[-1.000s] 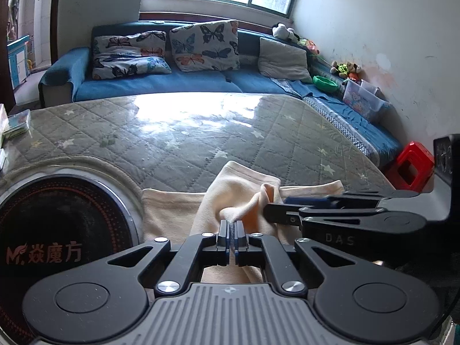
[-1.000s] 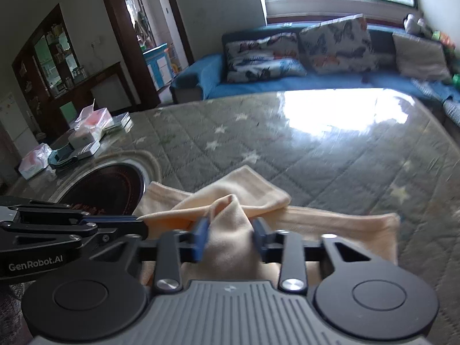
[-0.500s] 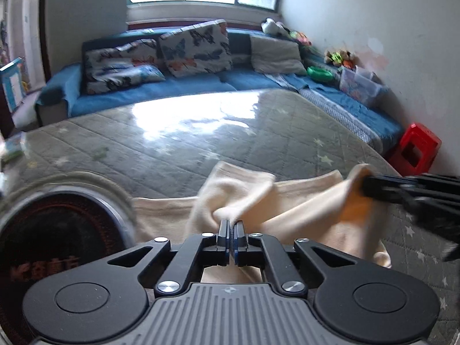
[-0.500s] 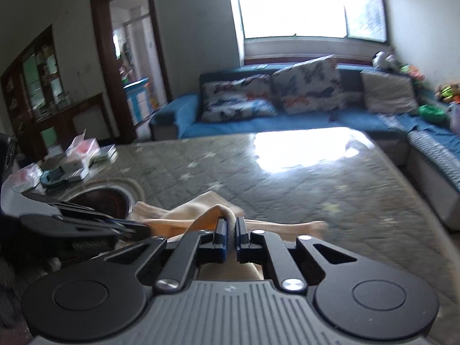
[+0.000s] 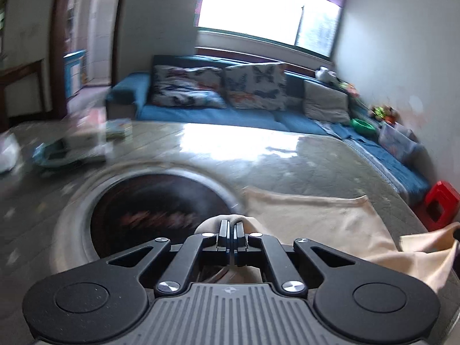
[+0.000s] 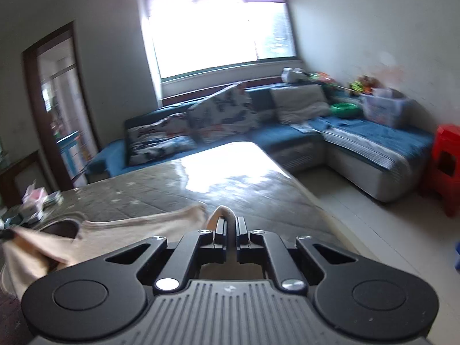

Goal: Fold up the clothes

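Note:
A cream-coloured garment (image 5: 313, 218) is stretched over the quilted grey table (image 5: 287, 155). My left gripper (image 5: 231, 227) is shut on one bunched edge of it, above the round black hotplate (image 5: 155, 204). My right gripper (image 6: 230, 224) is shut on another edge of the garment (image 6: 138, 230), near the table's right side. The cloth hangs between the two grippers, and its far part lies on the table. The right gripper's tip just shows at the right edge of the left wrist view (image 5: 455, 234).
A blue corner sofa (image 6: 287, 132) with cushions stands behind the table. A red stool (image 6: 445, 166) is on the floor at right. Boxes and packets (image 5: 80, 141) lie at the table's far left. A doorway (image 6: 57, 115) is at left.
Both grippers have lifted and pulled apart, the left to the left over the hotplate and the right to the right, spreading the garment between them. The right jaws closed on the cloth.

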{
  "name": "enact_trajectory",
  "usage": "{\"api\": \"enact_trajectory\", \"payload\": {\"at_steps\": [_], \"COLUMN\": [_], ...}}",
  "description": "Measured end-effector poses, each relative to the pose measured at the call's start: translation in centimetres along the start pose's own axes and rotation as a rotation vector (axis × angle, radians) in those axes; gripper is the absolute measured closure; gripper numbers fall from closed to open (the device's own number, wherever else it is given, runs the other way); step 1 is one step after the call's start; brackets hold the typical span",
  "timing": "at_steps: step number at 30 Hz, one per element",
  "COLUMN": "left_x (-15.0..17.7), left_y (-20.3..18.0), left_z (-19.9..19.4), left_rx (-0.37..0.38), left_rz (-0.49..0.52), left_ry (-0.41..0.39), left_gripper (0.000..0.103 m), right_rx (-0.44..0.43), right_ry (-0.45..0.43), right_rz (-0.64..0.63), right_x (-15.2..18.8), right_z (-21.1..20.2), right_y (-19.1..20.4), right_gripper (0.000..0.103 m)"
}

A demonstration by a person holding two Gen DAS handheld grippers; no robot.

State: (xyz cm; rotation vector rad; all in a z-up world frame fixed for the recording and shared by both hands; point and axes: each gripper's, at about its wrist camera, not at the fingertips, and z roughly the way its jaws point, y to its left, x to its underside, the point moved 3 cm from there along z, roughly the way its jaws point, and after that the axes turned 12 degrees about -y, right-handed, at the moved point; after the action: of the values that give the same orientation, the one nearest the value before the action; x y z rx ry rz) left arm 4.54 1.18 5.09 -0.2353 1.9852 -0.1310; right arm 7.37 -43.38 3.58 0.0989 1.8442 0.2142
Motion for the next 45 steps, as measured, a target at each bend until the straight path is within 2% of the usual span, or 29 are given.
{"api": "enact_trajectory", "payload": {"at_steps": [2, 4, 8, 12, 13, 14, 16, 18, 20, 23, 26, 28, 30, 34, 36, 38, 41, 45], "left_x": [1.0, 2.4, 5.2, 5.6, 5.4, 5.2, 4.7, 4.6, 5.0, 6.2, 7.3, 8.1, 8.7, 9.6, 9.9, 10.2, 10.5, 10.6], "left_y": [1.7, 3.3, 4.9, 4.9, 4.4, 3.8, 2.5, 0.9, -1.2, -4.5, -7.3, -9.0, -10.2, -11.2, -11.3, -11.4, -11.5, -11.7], "left_z": [-1.6, -2.5, -3.0, -4.3, -4.7, -5.1, -5.8, -6.3, -6.5, -6.1, -5.3, -4.7, -4.0, -3.0, -2.7, -2.5, -2.3, -2.2], "left_rx": [-0.020, -0.047, -0.092, -0.072, -0.058, -0.042, 0.000, 0.071, 0.153, 0.280, 0.374, 0.420, 0.429, 0.434, 0.435, 0.434, 0.424, 0.411], "left_rz": [-0.034, -0.058, -0.075, -0.027, -0.002, 0.026, 0.074, 0.115, 0.157, 0.186, 0.218, 0.243, 0.273, 0.293, 0.297, 0.302, 0.304, 0.304], "left_ry": [0.016, 0.047, 0.123, 0.129, 0.117, 0.104, 0.076, 0.064, 0.071, 0.119, 0.163, 0.188, 0.202, 0.223, 0.233, 0.242, 0.250, 0.243], "left_gripper": [0.101, 0.101, 0.100, 0.097, 0.097, 0.097, 0.096, 0.096, 0.094, 0.094, 0.090, 0.084, 0.076, 0.076, 0.076, 0.076, 0.076, 0.077], "right_rx": [0.042, 0.070, 0.108, 0.146, 0.156, 0.153, 0.141, 0.114, 0.078, 0.019, 0.040, 0.063, 0.116, 0.285, 0.377, 0.421, 0.405, 0.351], "right_ry": [0.017, 0.072, 0.118, 0.162, 0.173, 0.170, 0.152, 0.146, 0.157, 0.191, 0.216, 0.234, 0.217, 0.144, 0.119, 0.127, 0.124, 0.105], "right_rz": [0.023, 0.042, 0.017, -0.009, -0.016, -0.031, -0.109, -0.155, -0.208, -0.310, -0.430, -0.489, -0.491, -0.275, -0.220, -0.208, -0.168, -0.179], "right_x": [1.0, 2.3, 3.3, 4.3, 4.5, 4.4, 3.7, 3.4, 3.6, 4.6, 5.8, 6.5, 6.4, 4.7, 4.5, 4.6, 4.6, 3.9], "right_z": [-0.9, -0.8, -0.7, -0.6, -0.6, -0.6, -0.7, -0.5, 0.3, 2.1, 3.5, 4.3, 4.5, 2.8, 1.6, 0.7, -0.4, -0.3], "right_y": [-1.4, -2.5, -3.4, -4.2, -4.4, -4.3, -3.4, -2.4, -1.2, 1.2, 2.2, 2.1, 1.2, -3.2, -5.2, -6.6, -7.6, -6.6], "right_gripper": [0.098, 0.097, 0.092, 0.088, 0.082, 0.073, 0.061, 0.061, 0.053, 0.047, 0.037, 0.037, 0.037, 0.036, 0.035, 0.035, 0.035, 0.035]}}
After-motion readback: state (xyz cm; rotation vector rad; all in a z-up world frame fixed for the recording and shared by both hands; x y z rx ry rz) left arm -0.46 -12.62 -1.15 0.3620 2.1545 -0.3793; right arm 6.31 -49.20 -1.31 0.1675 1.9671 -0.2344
